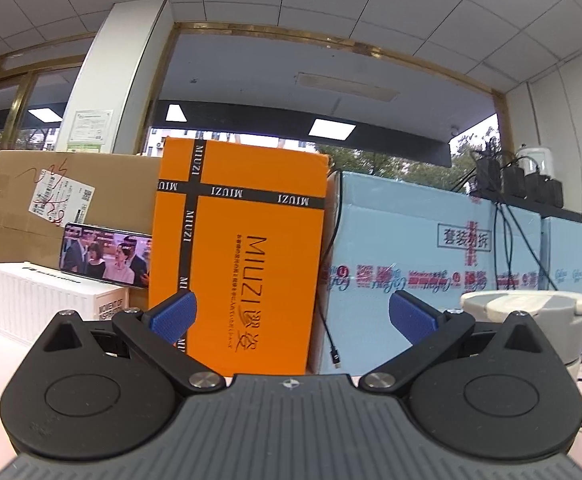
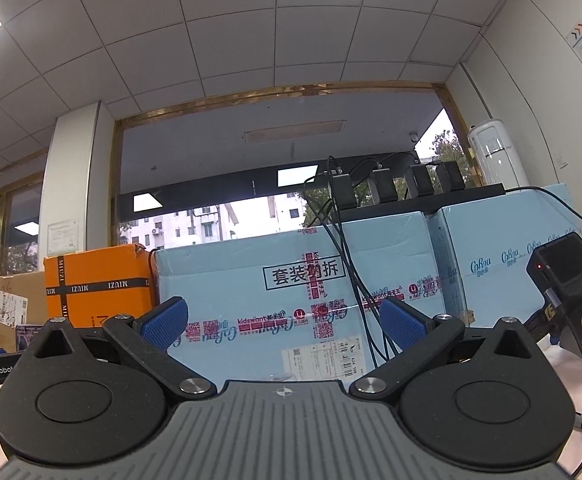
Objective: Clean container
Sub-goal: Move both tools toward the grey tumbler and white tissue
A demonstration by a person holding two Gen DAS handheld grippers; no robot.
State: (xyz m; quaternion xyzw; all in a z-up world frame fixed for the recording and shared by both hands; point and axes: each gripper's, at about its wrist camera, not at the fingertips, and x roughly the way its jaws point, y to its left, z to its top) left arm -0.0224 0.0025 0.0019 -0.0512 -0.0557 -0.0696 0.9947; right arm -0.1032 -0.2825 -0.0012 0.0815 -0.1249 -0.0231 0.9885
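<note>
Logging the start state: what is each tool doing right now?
Left tool: open, holding nothing.
Right tool: open, holding nothing.

Glossy orange cardboard box (image 1: 243,248), matt brown carton (image 1: 71,196), textured blue gripper pads (image 1: 175,316).

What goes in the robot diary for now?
left gripper: open, empty | right gripper: open, empty | lidded container: untouched

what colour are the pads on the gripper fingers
Blue, with a fine textured surface, on both the left gripper and right gripper; clearest in the left wrist view.
</note>
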